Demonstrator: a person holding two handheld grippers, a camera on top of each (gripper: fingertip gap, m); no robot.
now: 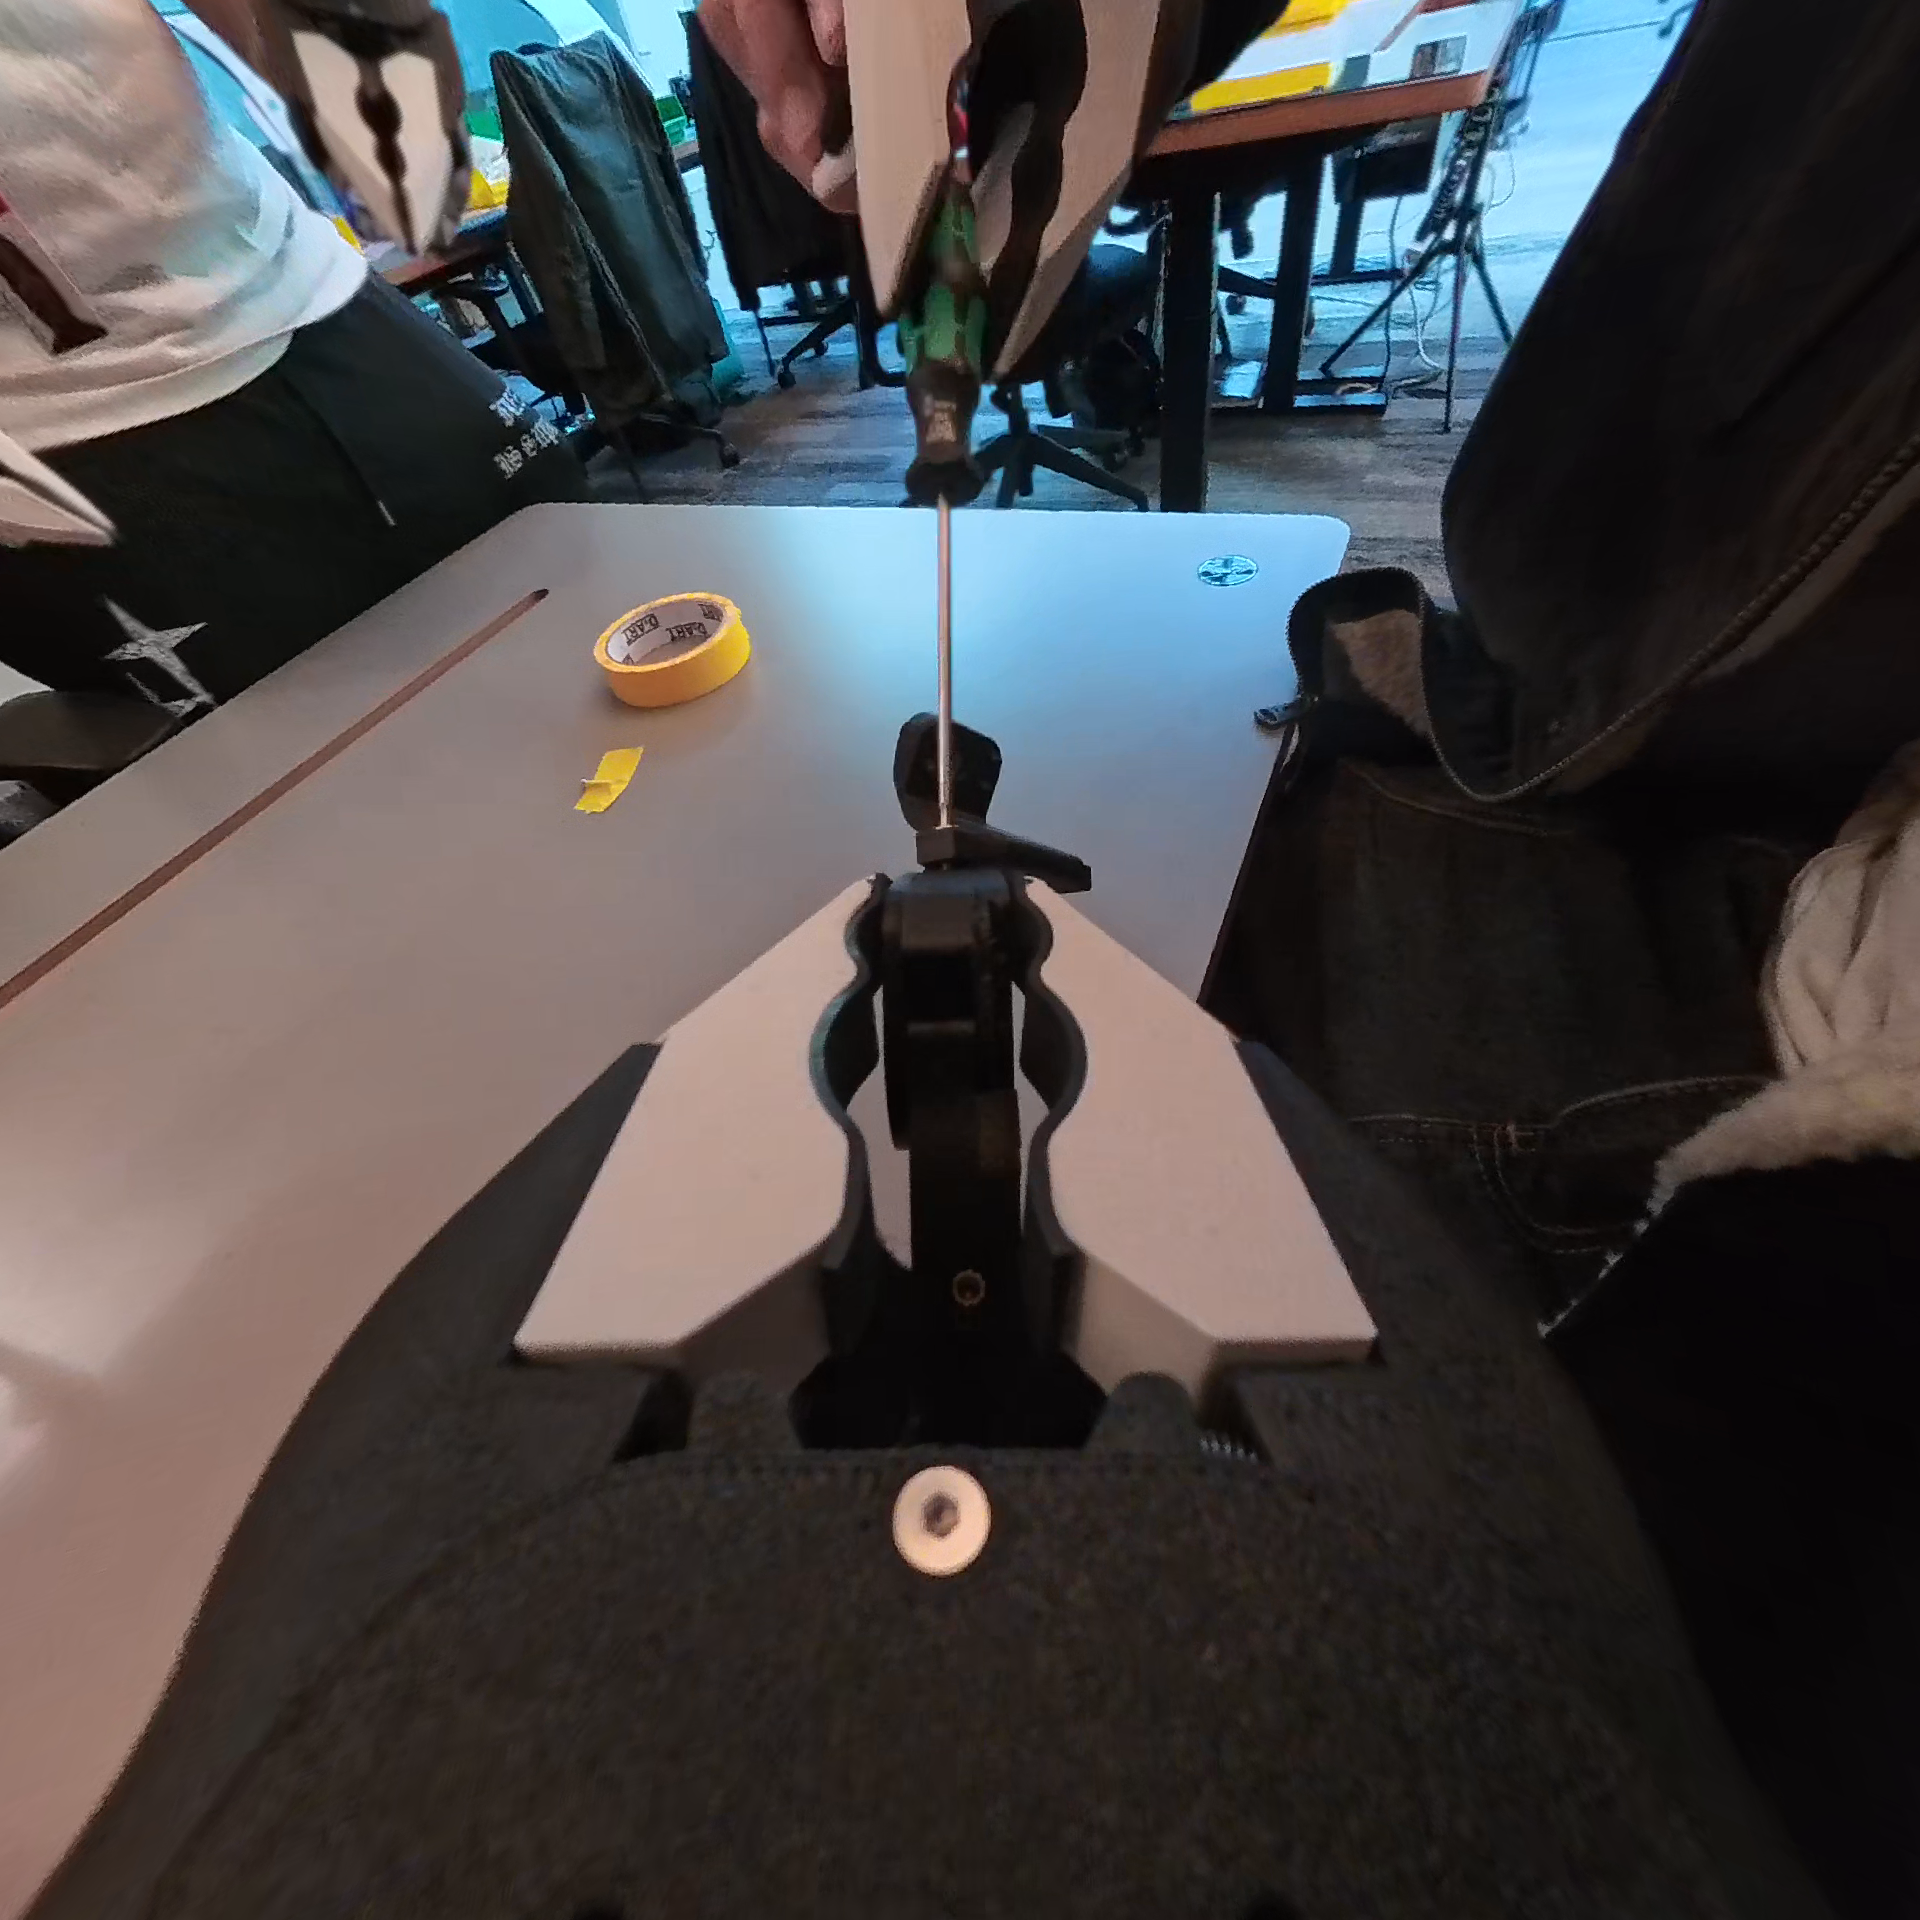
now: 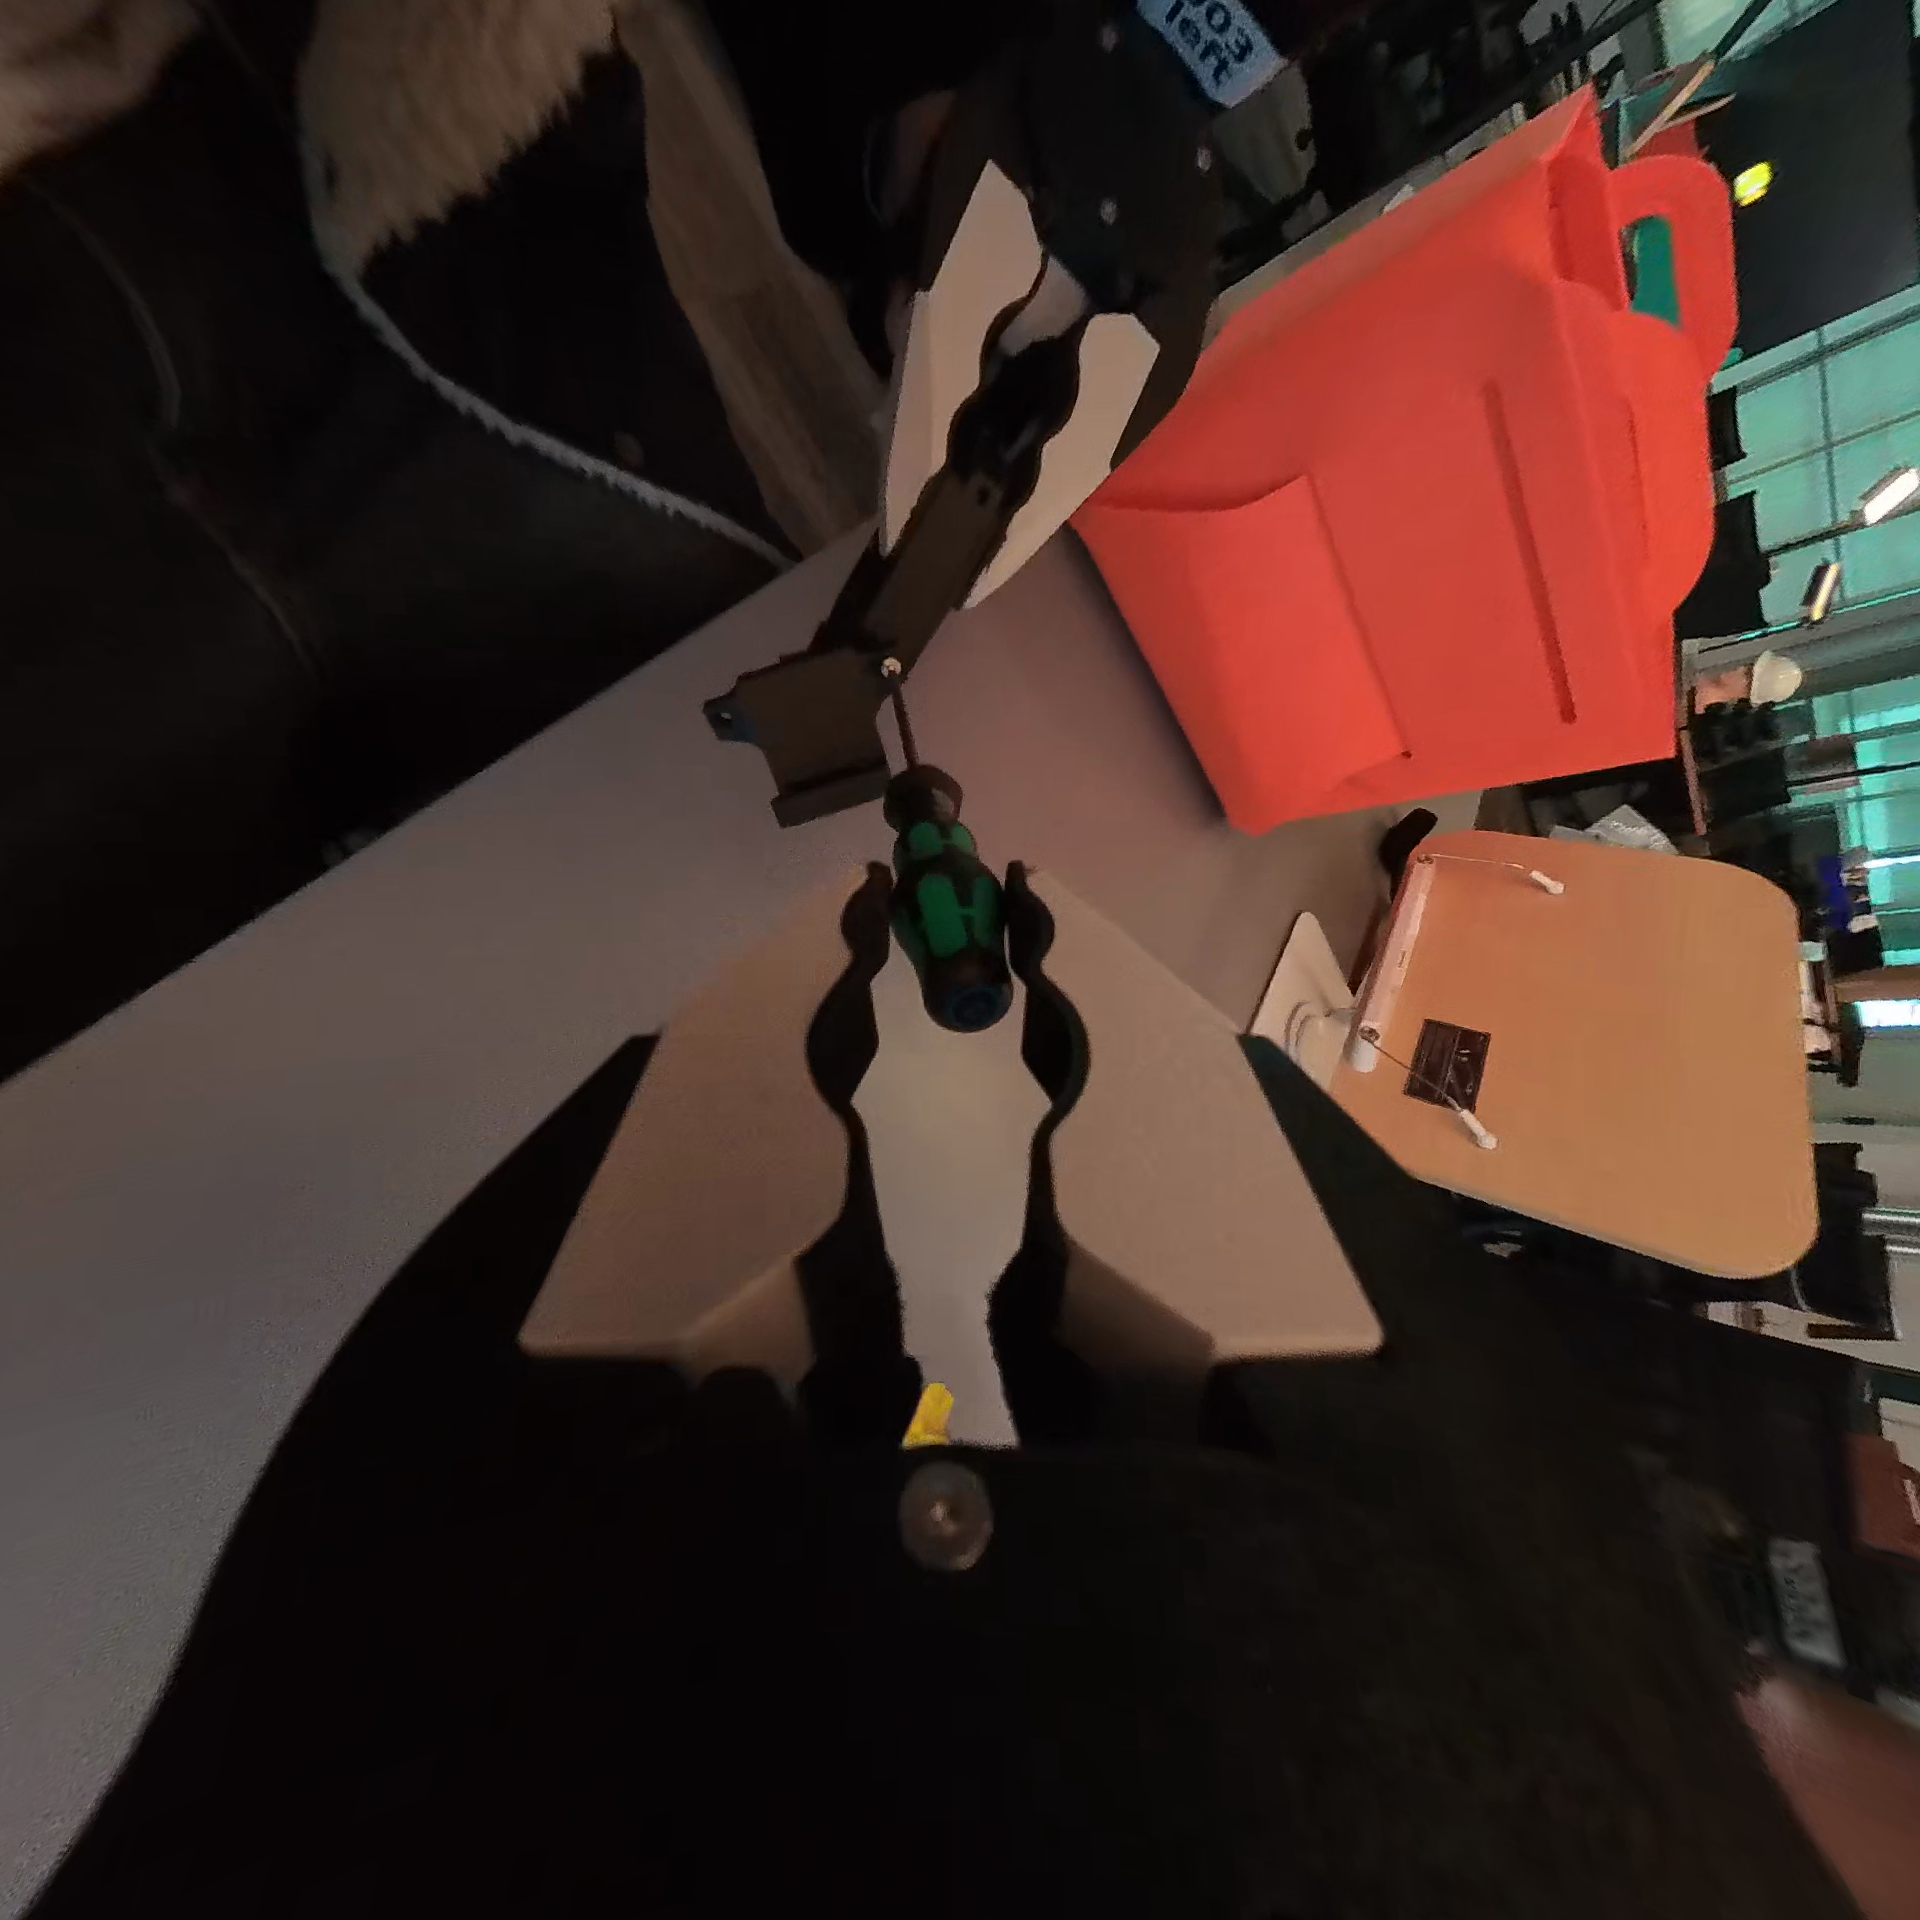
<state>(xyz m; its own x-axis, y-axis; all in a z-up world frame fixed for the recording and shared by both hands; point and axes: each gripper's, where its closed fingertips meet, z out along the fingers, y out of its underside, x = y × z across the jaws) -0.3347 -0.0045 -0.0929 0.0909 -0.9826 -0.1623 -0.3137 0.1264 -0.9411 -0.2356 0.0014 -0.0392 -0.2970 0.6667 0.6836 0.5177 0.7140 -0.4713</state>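
My left gripper (image 1: pixel 951 894) is shut on a black bracket-like part (image 1: pixel 948 997) that sticks out past its fingertips above the grey table (image 1: pixel 364 935). My right gripper (image 2: pixel 940 904) is shut on a green and black screwdriver (image 2: pixel 945 925). In the left wrist view the right gripper (image 1: pixel 966 301) hangs above with the screwdriver (image 1: pixel 940 343) pointing down, its thin shaft tip resting on a screw on top of the black part. In the right wrist view the left gripper (image 2: pixel 1013 416) holds the black part (image 2: pixel 831 717), and the screwdriver tip meets a small screw on it.
A roll of yellow tape (image 1: pixel 672 649) and a loose yellow tape strip (image 1: pixel 610 779) lie on the table to the left. A dark jacket (image 1: pixel 1507 935) lies at the table's right edge. A person sits at far left. A red bag (image 2: pixel 1403 499) stands on the table. About 12 centimetres separates my left fingertips from my right.
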